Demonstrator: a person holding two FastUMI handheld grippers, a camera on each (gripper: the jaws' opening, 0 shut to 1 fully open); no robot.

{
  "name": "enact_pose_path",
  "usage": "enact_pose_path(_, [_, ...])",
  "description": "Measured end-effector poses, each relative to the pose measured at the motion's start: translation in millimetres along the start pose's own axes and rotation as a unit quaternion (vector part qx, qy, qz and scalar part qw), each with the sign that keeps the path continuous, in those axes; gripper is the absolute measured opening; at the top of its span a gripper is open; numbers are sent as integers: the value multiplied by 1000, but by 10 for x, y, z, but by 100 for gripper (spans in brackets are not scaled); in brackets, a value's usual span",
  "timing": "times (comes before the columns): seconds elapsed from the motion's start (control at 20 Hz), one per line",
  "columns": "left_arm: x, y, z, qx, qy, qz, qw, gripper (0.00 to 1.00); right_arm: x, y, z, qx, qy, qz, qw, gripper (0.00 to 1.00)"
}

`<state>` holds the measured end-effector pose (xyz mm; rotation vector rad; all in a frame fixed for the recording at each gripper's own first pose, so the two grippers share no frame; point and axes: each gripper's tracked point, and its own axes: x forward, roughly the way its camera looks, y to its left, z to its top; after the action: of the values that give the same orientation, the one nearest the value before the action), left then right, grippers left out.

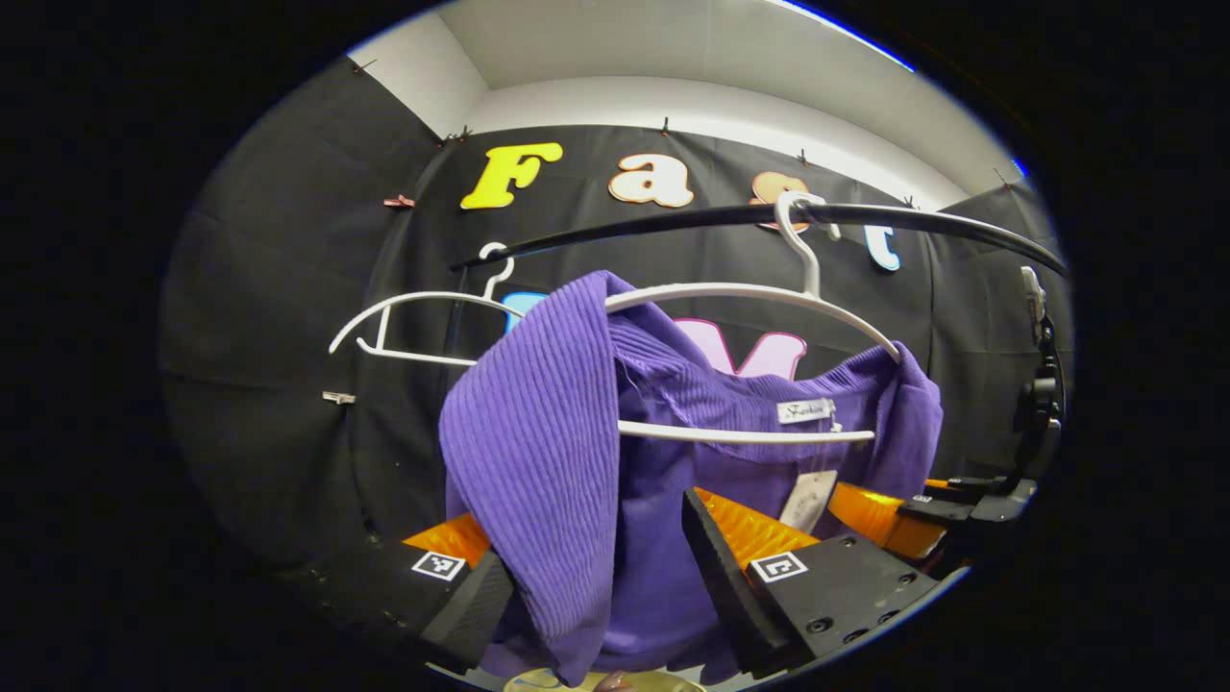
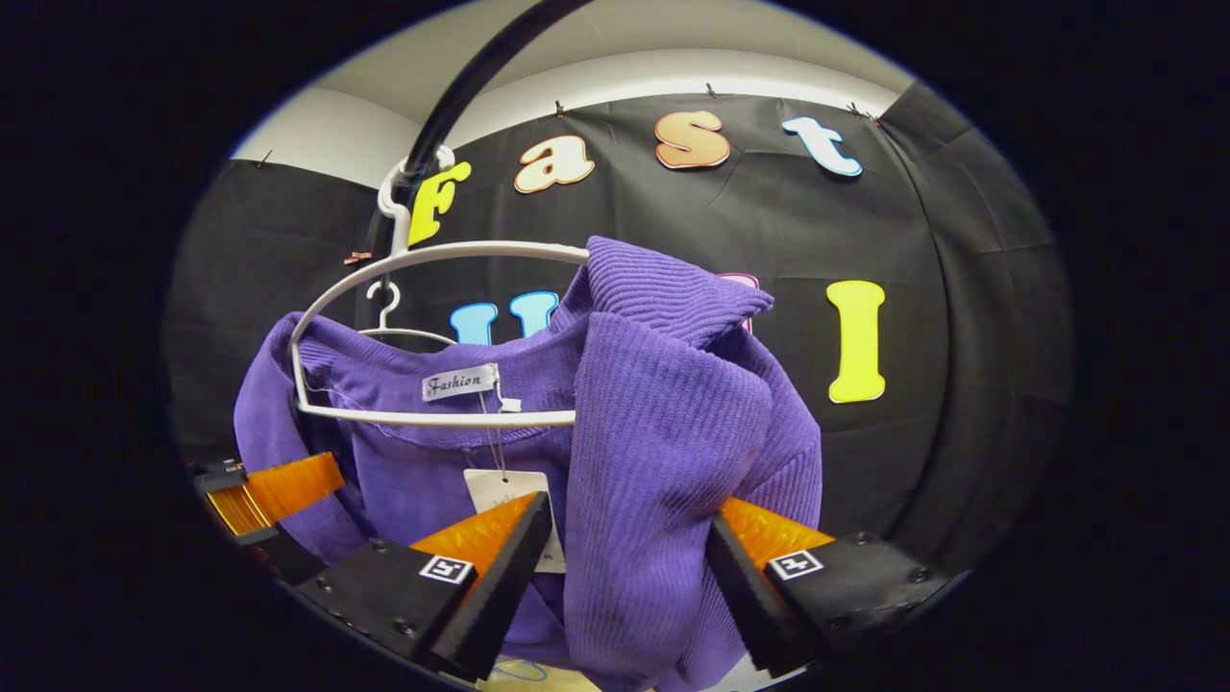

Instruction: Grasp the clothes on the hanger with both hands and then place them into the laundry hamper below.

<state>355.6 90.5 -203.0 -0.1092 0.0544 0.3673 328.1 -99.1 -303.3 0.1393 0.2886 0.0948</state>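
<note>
Purple ribbed sweater (image 1: 538,452) hangs on white hanger (image 1: 750,293) on the black rail (image 1: 673,221). Left claw (image 1: 601,577) and right claw (image 2: 629,577) each straddle a draped shoulder fold, spread, not pinching yet. Knit looks soft, light, stretchy: pinch thick folds near shoulders, lift off hanger evenly to avoid snagging.

Ribbed knit sweater (image 1: 538,452), smooth plastic hanger (image 1: 769,298), glossy rail (image 1: 922,219).

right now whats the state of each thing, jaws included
purple sweater: draped over the white hanger, one fold between each gripper's jaws
white hanger: hooked on the black rail, holding the sweater
second white hanger: on the rail, bare
left gripper: jaws open around a sweater fold
right gripper: jaws open around a sweater fold
</note>
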Motion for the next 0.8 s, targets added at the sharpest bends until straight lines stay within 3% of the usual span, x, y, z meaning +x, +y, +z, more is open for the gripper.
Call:
enact_pose_path(0.05, [47, 42, -10, 8, 0, 9, 1000, 92, 12, -57, -3, 1, 3, 1, 1000, 89])
enact_pose_path(0.1, [89, 92, -20, 15, 5, 14, 1000, 92, 38, -107, -7, 3, 5, 2, 1000, 75])
enact_pose_path(0.2, [133, 133, -36, 14, 10, 9, 1000, 89, 79, -167, 6, 4, 7, 6, 1000, 54])
enact_pose_path(0.25, [160, 194, -20, 10, 8, 13, 1000, 76, 107, -256, -14, -3, 10, -10, 1000, 57])
enact_pose_path(0.35, [180, 315, -30, 6, 12, 25, 1000, 48, 143, -309, 30, -7, 2, -16, 1000, 14])
enact_pose_path(0.4, [169, 416, -1, 8, 10, 46, 999, 34, 167, -282, 17, -8, 4, -9, 1000, 18])
enact_pose_path(0.5, [229, 432, 7, 0, 19, 44, 999, 6, 163, -256, 35, -11, 5, 1, 1000, 19])
enact_pose_path(0.8, [260, 550, 157, 5, 18, 58, 998, 6, 204, -349, 44, 69, 12, 30, 997, 19])
